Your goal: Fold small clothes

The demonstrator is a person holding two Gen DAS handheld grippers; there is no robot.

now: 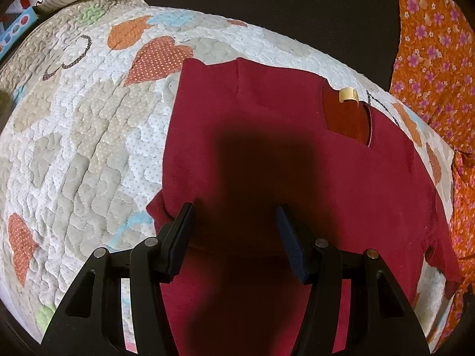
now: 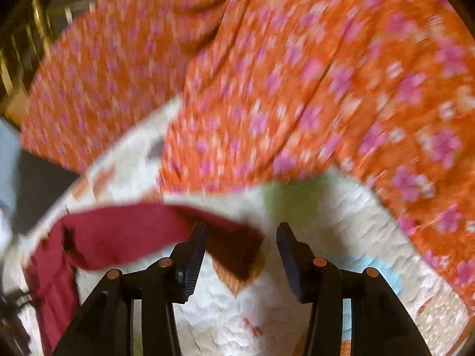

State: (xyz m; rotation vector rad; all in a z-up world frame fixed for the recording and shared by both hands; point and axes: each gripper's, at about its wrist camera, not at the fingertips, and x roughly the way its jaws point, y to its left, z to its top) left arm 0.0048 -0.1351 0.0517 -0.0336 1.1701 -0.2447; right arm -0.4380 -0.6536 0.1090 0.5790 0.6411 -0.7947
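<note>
A dark red small shirt (image 1: 267, 136) lies spread on a quilted patchwork mat (image 1: 77, 136), its neck opening with a tan label (image 1: 348, 94) at the far right. My left gripper (image 1: 236, 216) is open just above the shirt's near part, its shadow falling on the cloth. In the blurred right wrist view, my right gripper (image 2: 242, 234) is open over the mat (image 2: 326, 237), with a red sleeve (image 2: 124, 237) of the shirt at its left finger. Neither gripper holds anything.
An orange cloth with pink flowers (image 2: 297, 74) lies bunched along the mat's right side and also shows in the left wrist view (image 1: 436, 65). A dark surface (image 1: 267, 6) lies beyond the mat. Papers and a box (image 1: 26, 6) sit at far left.
</note>
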